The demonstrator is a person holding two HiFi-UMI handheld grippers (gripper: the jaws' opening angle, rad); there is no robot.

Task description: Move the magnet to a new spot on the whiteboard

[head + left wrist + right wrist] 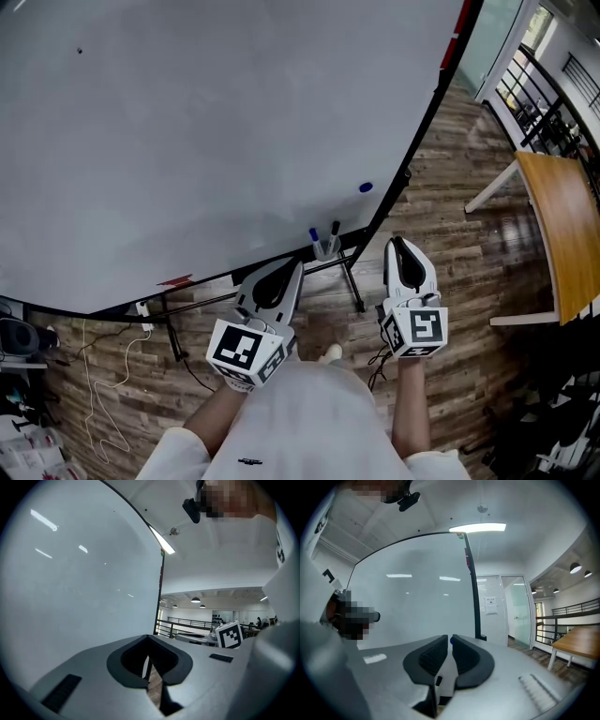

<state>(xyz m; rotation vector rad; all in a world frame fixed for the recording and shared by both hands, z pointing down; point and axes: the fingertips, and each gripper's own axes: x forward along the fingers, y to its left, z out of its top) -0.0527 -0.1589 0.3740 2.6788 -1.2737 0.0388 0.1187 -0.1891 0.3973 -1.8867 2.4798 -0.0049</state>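
Near the lower right corner of the large white black-framed whiteboard [206, 141]: the small round blue magnet [366, 187], stuck flat on the board face, just inside the frame. Nothing touches it.

Right gripper [398, 242]: off the board, below and to the right of the magnet, tips aimed towards that corner, not touching it. Jaws narrowly apart, a thin slit between the black ribbed pads [433, 656], nothing gripped. In the right gripper view a blue speck shows in line with the slit at the tips; it looks like the magnet further off.

Left gripper [295, 267]: below the board's bottom edge, further from the magnet than the right one, also angled up at the board. Jaw tips together, empty; only floor shows through the gap behind the tips.

On the board's bottom edge, left of and below the magnet: clear cup [325, 248] with a blue-capped and a black-capped marker upright in it. Further left along the same edge is a small red item [176, 279]; I can't tell what it is.

Right of the board: brown wood-plank floor [450, 187], then a wooden-topped table with white legs [562, 216], well clear of the board.
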